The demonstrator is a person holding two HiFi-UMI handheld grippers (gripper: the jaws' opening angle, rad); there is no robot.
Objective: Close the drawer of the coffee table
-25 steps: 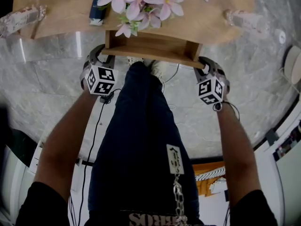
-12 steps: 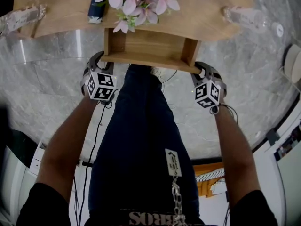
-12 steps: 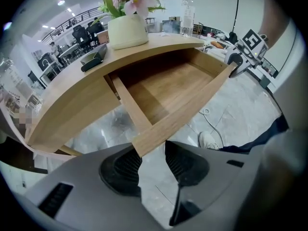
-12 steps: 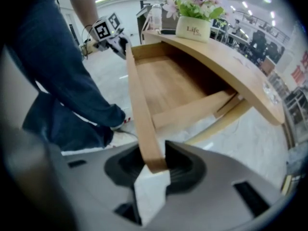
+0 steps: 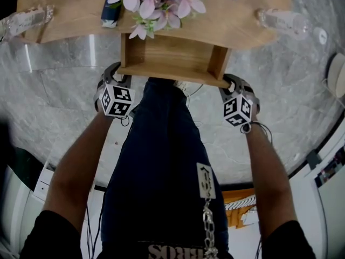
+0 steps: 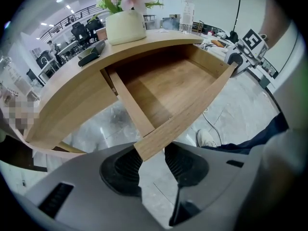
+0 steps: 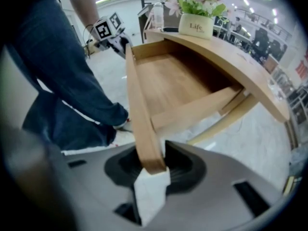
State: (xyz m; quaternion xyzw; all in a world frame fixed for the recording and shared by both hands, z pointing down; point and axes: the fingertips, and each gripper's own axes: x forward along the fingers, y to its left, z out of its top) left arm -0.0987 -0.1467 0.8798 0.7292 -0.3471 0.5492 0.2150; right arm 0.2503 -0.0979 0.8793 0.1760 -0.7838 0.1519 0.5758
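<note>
Head view: drawer [image 5: 170,55] sticks out from under the near edge of the wooden counter [image 5: 70,15], open, front board toward me. My left gripper [image 5: 118,74] is at the front's left end and my right gripper [image 5: 230,83] at its right end, both pointing steeply down. Pink flowers [image 5: 156,1] sit on the counter above the drawer, a dark flat object [image 5: 108,12] just beside them, a clear bottle [image 5: 280,19] lying further right. A leg in dark jeans [image 5: 161,161] stands between the two grippers.

Left gripper view: left gripper [image 6: 153,160] straddles the end of the drawer [image 6: 163,90] front. The fingers [image 6: 126,170] are closing, set fairly wide, both ribbed pads touching the board. White pot [image 6: 125,25] is on the counter [image 6: 72,93]; right gripper [image 6: 240,57] shows at the far corner; a white shoe [image 6: 207,138] is on the floor.

Right gripper view: right gripper [image 7: 153,165] has the other end of the drawer [image 7: 168,81] front between its fingers [image 7: 185,170], about half open, clamped on the board. Left gripper [image 7: 113,35] is at the far end, pot [image 7: 196,25] on the counter [image 7: 250,76].
</note>
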